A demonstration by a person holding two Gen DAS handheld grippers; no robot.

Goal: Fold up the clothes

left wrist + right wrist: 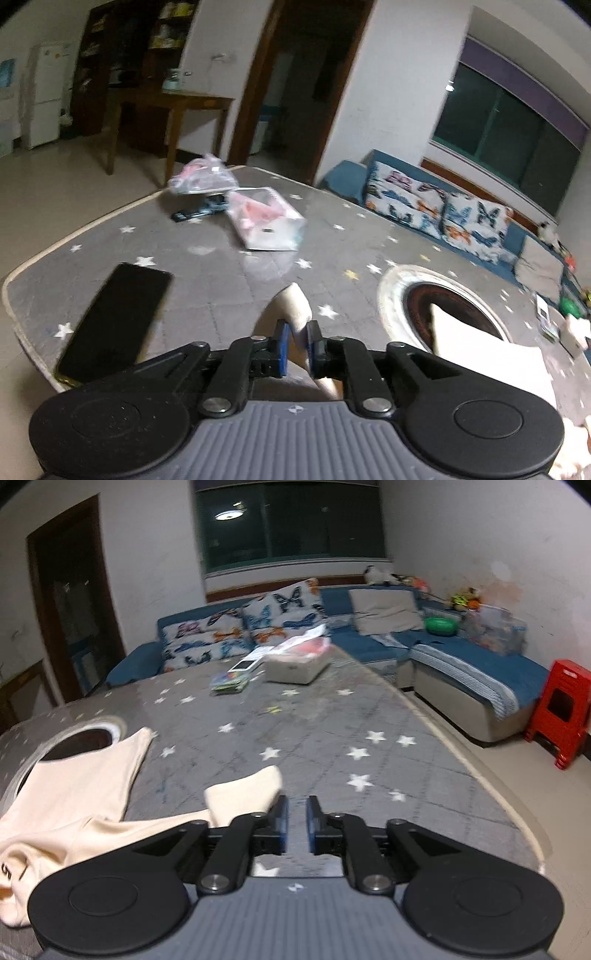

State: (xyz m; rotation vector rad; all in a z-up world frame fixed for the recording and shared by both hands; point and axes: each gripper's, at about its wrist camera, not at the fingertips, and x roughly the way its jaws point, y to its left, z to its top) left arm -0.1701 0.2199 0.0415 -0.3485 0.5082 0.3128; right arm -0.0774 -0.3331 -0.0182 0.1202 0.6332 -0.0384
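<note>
A cream sleeveless top (70, 794) lies spread on the grey star-patterned table (314, 738). In the left wrist view my left gripper (297, 338) is shut on one shoulder strap (291, 306) of the top, which stands up between the blue pads. More of the top (476, 350) lies to the right. In the right wrist view my right gripper (297, 819) has a narrow gap between its pads and holds nothing. The other strap (251, 790) lies just left of its left finger.
A black phone (114, 321) lies left of my left gripper. A round hole with a white rim (443, 302) sits in the table under the top. Plastic bags (266, 221), a box (299, 664) and booklets (229, 683) lie farther away. A sofa (424, 646) and red stool (561, 709) stand beyond.
</note>
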